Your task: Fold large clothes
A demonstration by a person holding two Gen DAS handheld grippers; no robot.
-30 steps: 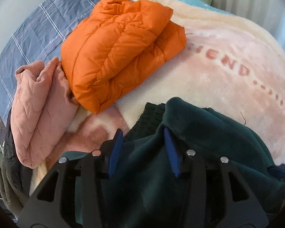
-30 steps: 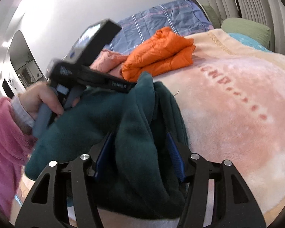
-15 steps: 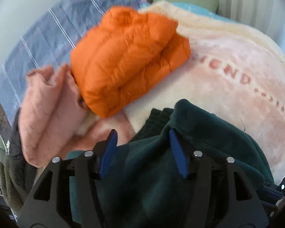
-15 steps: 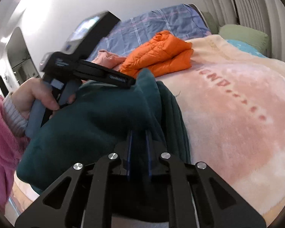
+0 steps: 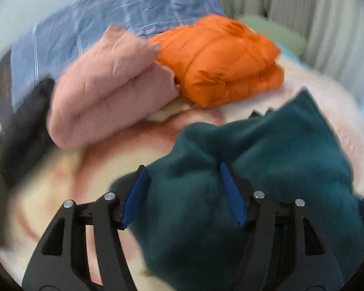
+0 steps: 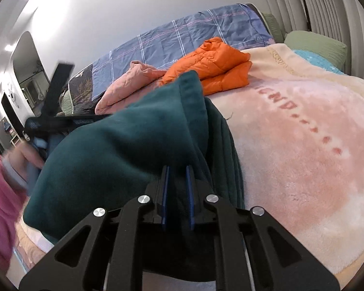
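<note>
Two grippers: right gripper pinches the dark-green fleece, peak pointing up; left gripper opening around it.

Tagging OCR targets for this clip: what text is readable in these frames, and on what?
"CND" followed by a row of dots: woven in red into the pink blanket; first letter unclear.
Small white print on the blue plaid quilt: too small to read.
White lettering on the left gripper: blurred, unreadable.
</note>
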